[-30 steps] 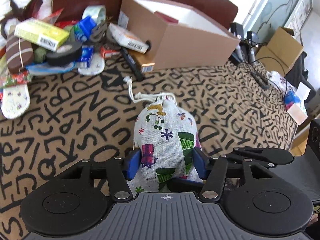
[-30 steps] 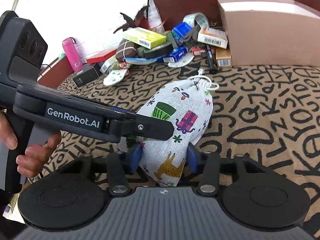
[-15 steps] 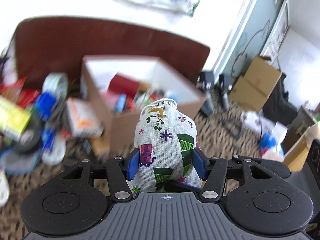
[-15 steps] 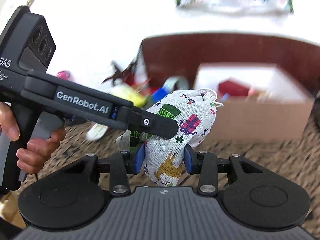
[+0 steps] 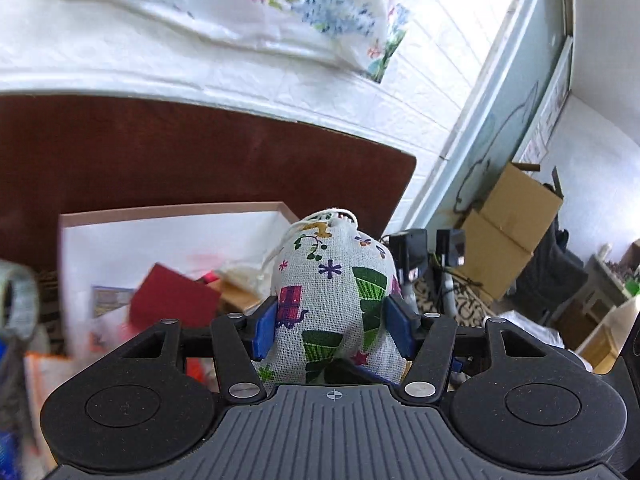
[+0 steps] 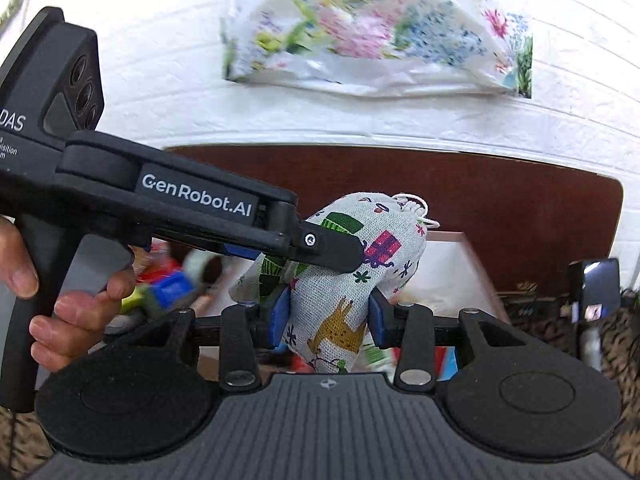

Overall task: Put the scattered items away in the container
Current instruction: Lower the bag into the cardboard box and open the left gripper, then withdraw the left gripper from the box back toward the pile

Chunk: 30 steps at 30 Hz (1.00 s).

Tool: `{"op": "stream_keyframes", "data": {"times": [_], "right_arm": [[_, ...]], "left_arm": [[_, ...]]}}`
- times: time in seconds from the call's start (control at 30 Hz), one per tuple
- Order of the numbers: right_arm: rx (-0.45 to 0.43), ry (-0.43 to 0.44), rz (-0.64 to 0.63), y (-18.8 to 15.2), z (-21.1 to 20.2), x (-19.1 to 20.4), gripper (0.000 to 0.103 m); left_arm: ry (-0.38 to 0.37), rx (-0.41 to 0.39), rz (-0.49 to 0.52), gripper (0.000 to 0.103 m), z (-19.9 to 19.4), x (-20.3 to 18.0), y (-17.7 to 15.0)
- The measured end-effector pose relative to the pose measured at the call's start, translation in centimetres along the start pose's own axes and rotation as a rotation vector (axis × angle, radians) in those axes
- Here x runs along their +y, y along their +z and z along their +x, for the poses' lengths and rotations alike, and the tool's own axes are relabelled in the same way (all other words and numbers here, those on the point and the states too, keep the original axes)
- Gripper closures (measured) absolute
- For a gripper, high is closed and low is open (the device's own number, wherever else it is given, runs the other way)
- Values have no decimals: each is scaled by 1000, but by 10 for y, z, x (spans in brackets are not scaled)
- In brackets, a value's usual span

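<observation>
A white drawstring pouch printed with coloured gifts and trees is held in the air by both grippers at once. My left gripper is shut on its lower part. My right gripper is shut on the same pouch, with the left gripper's body crossing in front. The pouch hangs above the open cardboard box, which holds a red box and other small items. The box's rim also shows in the right wrist view.
A dark brown headboard stands behind the box against a white wall. Scattered items lie blurred to the left. A floral plastic bag hangs on the wall. Cardboard boxes stand at the right.
Both grippers have lifted the pouch off the patterned cloth and carried it up and forward to above the open box. The views have tilted upward toward the wall.
</observation>
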State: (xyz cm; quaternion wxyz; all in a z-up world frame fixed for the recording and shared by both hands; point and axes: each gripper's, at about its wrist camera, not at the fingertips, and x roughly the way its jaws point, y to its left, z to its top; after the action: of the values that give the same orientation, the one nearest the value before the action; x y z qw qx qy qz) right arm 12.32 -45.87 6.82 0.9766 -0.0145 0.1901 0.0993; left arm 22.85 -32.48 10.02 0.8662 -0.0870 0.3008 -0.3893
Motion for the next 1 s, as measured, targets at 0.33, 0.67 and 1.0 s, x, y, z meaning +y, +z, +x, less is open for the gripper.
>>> {"op": "stream_keyframes", "data": {"times": [0.33, 0.67, 1.0], "right_arm": [[152, -138, -3, -25, 65, -57, 42], [98, -132, -68, -35, 42, -23, 9], [-28, -107, -90, -13, -38, 30, 2]], "left_arm": [[56, 117, -21, 1, 74, 23, -23], [63, 138, 64, 1, 44, 6, -37], [104, 2, 57, 0, -72, -22, -57]]}}
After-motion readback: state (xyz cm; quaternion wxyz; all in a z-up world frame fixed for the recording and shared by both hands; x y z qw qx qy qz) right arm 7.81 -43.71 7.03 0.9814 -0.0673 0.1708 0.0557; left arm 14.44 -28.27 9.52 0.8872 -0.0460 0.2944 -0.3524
